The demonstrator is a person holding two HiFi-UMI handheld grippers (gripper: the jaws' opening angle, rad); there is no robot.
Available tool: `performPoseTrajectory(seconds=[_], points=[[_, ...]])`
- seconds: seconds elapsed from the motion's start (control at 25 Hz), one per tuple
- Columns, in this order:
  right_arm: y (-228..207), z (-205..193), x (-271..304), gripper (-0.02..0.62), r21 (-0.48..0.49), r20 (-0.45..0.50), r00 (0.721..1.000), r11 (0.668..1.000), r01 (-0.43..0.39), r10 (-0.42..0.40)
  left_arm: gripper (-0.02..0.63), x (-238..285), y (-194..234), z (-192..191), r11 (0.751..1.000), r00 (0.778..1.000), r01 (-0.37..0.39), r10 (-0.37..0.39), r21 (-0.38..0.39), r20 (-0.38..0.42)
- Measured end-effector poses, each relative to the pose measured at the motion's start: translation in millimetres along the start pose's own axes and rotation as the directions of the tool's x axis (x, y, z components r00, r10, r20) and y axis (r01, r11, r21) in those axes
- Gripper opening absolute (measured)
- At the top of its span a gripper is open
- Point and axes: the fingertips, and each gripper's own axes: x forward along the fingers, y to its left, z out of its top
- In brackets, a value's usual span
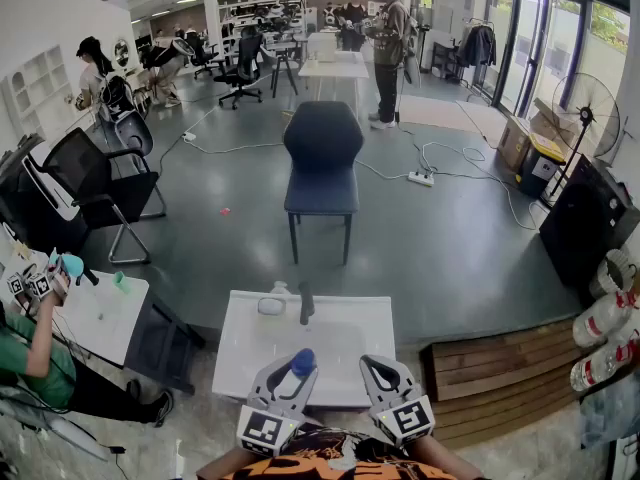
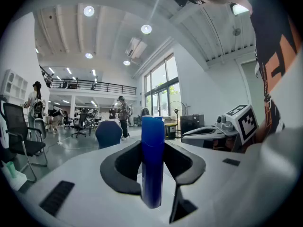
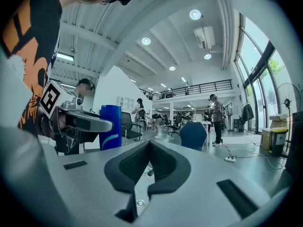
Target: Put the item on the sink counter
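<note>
- Now, nearest me, my left gripper [image 1: 290, 376] is clamping a tall blue cylindrical bottle [image 2: 152, 155], keeping it upright between the pads and pointing about level.
- Just beside it, my right gripper [image 3: 149, 145] is riding level too, its tongs pressed together on nothing.
- Ahead, I am aiming to set the bottle on the flat rim of the white rectangular sink counter [image 1: 345, 353], staying clear of the dark faucet [image 1: 306, 303], seating the base before loosening.

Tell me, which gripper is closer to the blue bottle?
Left. The left gripper grips the blue bottle upright between its jaws; the right gripper sits beside it, apart, jaws shut and empty.
</note>
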Motion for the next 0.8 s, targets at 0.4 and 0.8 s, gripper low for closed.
performPoseTrajectory(seconds=[0.4,0.8], points=[[-4,-2,-4,0.014,-0.007,0.037,0.999,1.000,-0.002,0.002,0.160,4,-6,-2,1.000,1.000,-0.015,0.015,-0.014,0.010],[12,4,3,0.014,0.031,0.080,0.996,0.998,-0.051,0.048,0.160,-4,2,-10,1.000,1.000,-0.013,0.013,-0.010,-0.009]])
